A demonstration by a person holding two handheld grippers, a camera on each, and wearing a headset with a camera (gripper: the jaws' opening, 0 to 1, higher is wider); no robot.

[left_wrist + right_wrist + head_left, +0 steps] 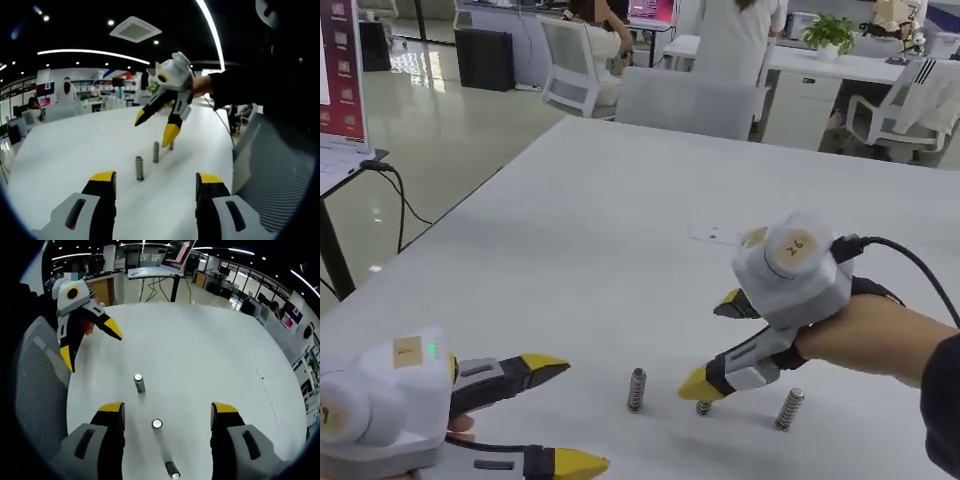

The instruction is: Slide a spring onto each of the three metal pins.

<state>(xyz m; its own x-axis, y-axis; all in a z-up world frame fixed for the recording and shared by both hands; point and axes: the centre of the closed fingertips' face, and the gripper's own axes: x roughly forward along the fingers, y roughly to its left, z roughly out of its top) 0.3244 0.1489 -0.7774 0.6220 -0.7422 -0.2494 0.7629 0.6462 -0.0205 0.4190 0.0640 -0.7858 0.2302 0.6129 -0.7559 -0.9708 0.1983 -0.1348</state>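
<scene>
Three small upright metal pins stand in a row on the white table (620,230). The left one (637,389) and the right one (789,408) show spring coils around them; the right one leans a little. The middle pin (703,407) is short and partly hidden behind a yellow fingertip. My right gripper (715,345) hovers open just above the middle pin (157,424), nothing between its jaws. My left gripper (570,415) is open and empty near the table's front left, pointing at the row (139,168). The right gripper (159,127) hangs over the far pins.
A grey chair (685,100) stands at the table's far edge, with more chairs, desks and people behind. A laptop on a stand (340,90) is at the left. A black cable (910,260) trails from the right gripper.
</scene>
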